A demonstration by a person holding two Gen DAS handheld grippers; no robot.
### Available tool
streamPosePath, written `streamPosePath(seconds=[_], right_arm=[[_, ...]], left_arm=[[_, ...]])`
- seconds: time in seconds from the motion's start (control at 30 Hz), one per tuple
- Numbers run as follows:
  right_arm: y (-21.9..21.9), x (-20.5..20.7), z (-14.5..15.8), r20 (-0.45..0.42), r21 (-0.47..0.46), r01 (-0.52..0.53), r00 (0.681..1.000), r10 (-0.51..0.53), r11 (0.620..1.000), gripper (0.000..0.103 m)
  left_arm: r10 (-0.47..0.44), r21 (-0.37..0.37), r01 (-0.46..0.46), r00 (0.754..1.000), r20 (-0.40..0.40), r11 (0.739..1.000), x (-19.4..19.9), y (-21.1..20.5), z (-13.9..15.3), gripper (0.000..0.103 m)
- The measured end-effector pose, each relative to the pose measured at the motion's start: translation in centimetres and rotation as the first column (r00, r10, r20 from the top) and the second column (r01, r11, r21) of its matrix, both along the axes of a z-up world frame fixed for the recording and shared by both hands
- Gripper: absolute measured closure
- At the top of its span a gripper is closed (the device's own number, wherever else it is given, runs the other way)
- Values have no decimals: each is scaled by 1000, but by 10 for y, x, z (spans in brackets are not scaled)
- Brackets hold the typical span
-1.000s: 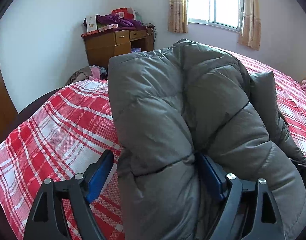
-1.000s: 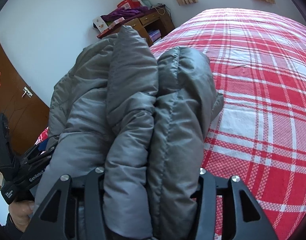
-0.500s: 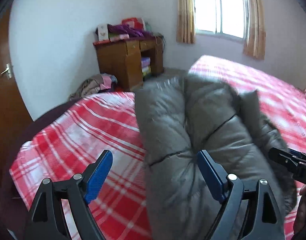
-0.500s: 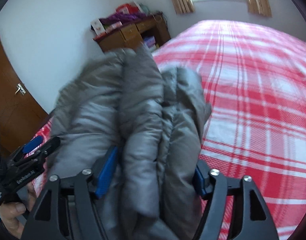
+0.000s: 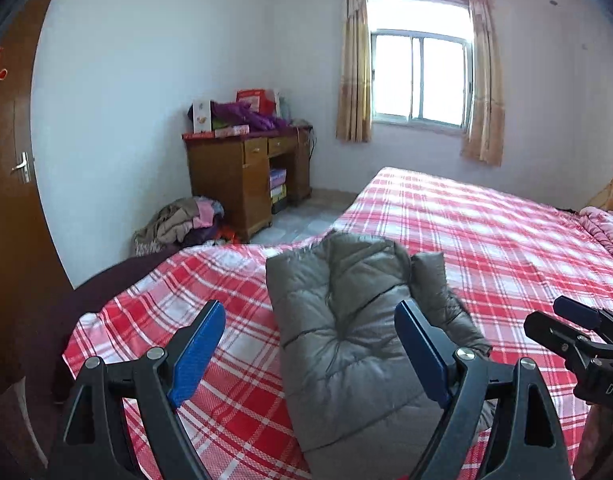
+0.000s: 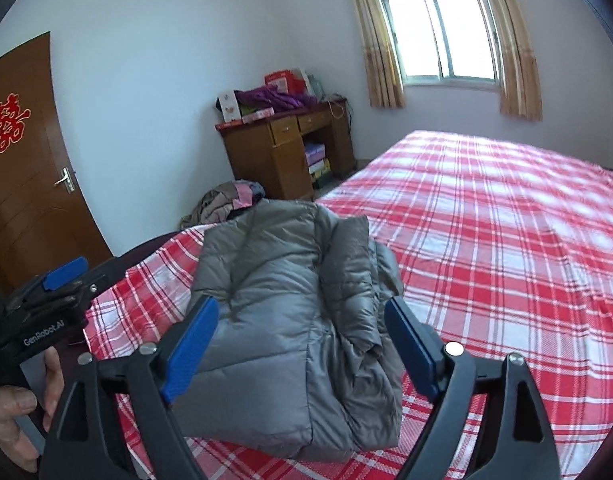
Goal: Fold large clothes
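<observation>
Jacket (image 5: pixel 346 344) near end cut off by frame btm; desk-top clutter (image 5: pixel 242 114) unreadable.

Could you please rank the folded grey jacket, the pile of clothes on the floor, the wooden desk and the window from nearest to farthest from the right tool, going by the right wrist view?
1. Folded grey jacket, on the bed just ahead of the right tool.
2. Pile of clothes, on the floor beyond the bed corner, left.
3. Wooden desk, against the wall.
4. Window, far wall, upper right.
</observation>
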State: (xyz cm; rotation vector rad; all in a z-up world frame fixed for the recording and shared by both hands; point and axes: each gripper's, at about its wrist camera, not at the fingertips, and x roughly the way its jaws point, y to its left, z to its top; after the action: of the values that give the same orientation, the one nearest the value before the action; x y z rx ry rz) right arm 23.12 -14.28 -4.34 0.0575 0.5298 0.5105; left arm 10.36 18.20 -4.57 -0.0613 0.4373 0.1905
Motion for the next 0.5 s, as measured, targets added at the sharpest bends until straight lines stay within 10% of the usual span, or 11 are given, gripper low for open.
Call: streamPosePath(seconds=[0.5], right_arm=[[5, -21, 11, 45, -8, -18, 999, 18, 1000, 15]], left_arm=[[-4, -19, 4, 1000, 12, 1000, -4, 4, 5, 16]])
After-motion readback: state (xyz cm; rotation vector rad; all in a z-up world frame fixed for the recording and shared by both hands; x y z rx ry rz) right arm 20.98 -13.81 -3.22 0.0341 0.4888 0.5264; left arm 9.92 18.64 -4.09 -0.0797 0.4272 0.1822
